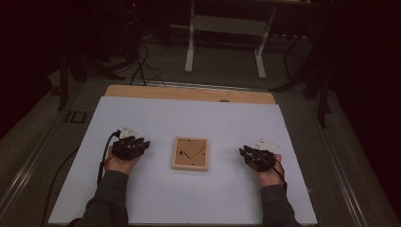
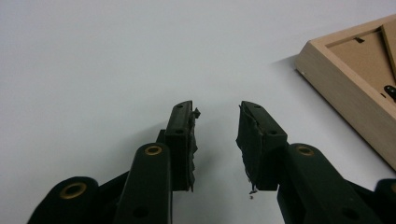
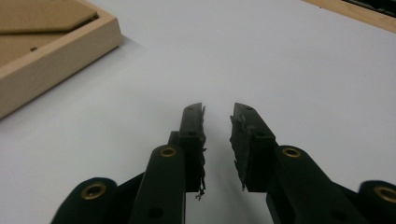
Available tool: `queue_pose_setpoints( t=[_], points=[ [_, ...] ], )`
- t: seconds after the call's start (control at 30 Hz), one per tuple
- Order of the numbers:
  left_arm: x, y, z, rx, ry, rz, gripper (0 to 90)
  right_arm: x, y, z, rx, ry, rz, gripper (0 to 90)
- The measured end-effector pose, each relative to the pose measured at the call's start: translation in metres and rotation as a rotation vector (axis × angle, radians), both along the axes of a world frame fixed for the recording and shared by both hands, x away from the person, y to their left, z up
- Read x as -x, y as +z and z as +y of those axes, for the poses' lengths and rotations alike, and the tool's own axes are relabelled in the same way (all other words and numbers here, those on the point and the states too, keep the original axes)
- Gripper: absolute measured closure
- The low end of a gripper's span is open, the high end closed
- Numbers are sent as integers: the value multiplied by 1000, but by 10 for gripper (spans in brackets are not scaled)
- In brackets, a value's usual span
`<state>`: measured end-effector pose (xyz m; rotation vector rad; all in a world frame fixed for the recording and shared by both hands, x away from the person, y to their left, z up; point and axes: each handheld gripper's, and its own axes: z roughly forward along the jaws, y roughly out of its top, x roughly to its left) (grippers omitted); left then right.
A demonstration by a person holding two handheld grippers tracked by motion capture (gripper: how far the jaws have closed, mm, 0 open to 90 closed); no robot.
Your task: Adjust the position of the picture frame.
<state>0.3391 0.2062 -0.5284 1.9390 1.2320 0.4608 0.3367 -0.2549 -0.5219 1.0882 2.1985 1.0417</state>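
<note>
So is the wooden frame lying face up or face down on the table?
Face down. The wooden frame lies flat on the white table, its brown backing board and black clip showing upward, between the two grippers.

White table sheet (image 1: pixel 156 118), unpatterned; bare tan wood strip at its 12 o'clock edge. Pale wood frame (image 1: pixel 190 153) at centre, brown backing panel, black fittings. Left gripper (image 2: pixel 215 140) at 9 o'clock and right gripper (image 3: pixel 217 140) at 3 o'clock: black jaws, brass-coloured rivets. Dark grey-green sleeves (image 1: pixel 108 198).
</note>
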Motion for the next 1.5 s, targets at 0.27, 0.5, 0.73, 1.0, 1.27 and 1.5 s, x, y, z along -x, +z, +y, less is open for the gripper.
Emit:
queue_pose_setpoints(
  t=[0.27,0.5,0.73,1.0,1.27,1.5],
  points=[
    [4,4,-7,15,-51,-25,763,1,2,0,-30,-2,-9,811],
    [6,5,-12,47,-98,-25,900,1,3,3,-39,16,-9,898],
    [7,4,-24,26,-156,-47,900,2,4,10,-37,48,-2,899],
    [1,4,-33,24,-193,-37,900,4,8,20,-37,108,-6,899],
    [-4,1,-45,7,-215,-27,900,2,13,33,-28,145,-13,899],
    [-8,-4,-53,0,-222,1,900,0,16,46,-10,195,-8,900]
  ],
)
